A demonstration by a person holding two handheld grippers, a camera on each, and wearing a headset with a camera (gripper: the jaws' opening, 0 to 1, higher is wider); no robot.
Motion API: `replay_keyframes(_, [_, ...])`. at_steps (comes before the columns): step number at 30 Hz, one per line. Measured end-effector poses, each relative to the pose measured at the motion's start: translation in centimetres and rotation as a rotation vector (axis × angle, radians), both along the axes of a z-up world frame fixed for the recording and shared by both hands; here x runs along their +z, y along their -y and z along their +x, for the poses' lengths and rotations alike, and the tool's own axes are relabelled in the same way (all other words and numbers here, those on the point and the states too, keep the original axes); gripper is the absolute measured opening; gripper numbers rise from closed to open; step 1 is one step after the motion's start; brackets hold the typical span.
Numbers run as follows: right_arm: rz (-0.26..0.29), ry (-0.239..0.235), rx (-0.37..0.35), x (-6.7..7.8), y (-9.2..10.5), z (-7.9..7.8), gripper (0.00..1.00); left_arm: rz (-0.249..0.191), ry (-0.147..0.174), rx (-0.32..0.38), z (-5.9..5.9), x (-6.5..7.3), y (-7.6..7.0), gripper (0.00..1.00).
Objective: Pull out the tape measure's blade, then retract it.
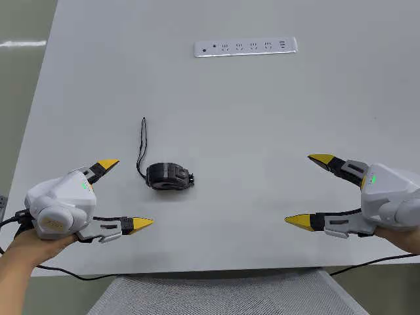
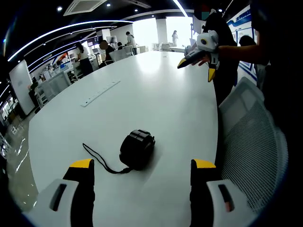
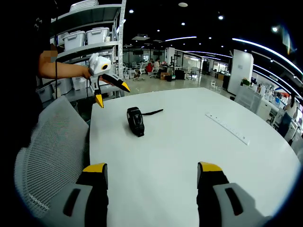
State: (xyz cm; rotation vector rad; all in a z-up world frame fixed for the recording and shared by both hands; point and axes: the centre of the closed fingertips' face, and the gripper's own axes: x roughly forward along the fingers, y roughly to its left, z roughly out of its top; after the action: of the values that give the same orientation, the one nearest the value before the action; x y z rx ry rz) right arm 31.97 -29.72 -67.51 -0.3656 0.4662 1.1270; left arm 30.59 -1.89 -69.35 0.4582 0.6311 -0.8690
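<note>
A black tape measure (image 1: 168, 176) lies on the white table (image 1: 236, 98), its thin black wrist strap (image 1: 142, 143) trailing toward the far side. My left gripper (image 1: 126, 193) hovers open just left of it, yellow fingertips spread wide, nothing between them. In the left gripper view the tape measure (image 2: 136, 148) sits a short way ahead of my jaws. My right gripper (image 1: 310, 189) stands open well to the right, empty. In the right gripper view the tape measure (image 3: 135, 121) lies further off, with the left gripper (image 3: 111, 92) beyond it.
A white power strip (image 1: 245, 47) lies at the far side of the table, also seen as power strip (image 2: 99, 93) and power strip (image 3: 227, 128). A mesh chair back (image 1: 223, 293) stands against the near table edge. Shelves and people are in the background.
</note>
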Motion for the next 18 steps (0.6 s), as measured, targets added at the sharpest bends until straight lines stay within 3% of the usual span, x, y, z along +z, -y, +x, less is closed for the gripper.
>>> replay_keyframes(18, [-0.037,0.006,0.144,-1.6,-2.2,1.2,0.72,0.037,-0.029,-0.071,0.9,-1.2,0.4,0.75])
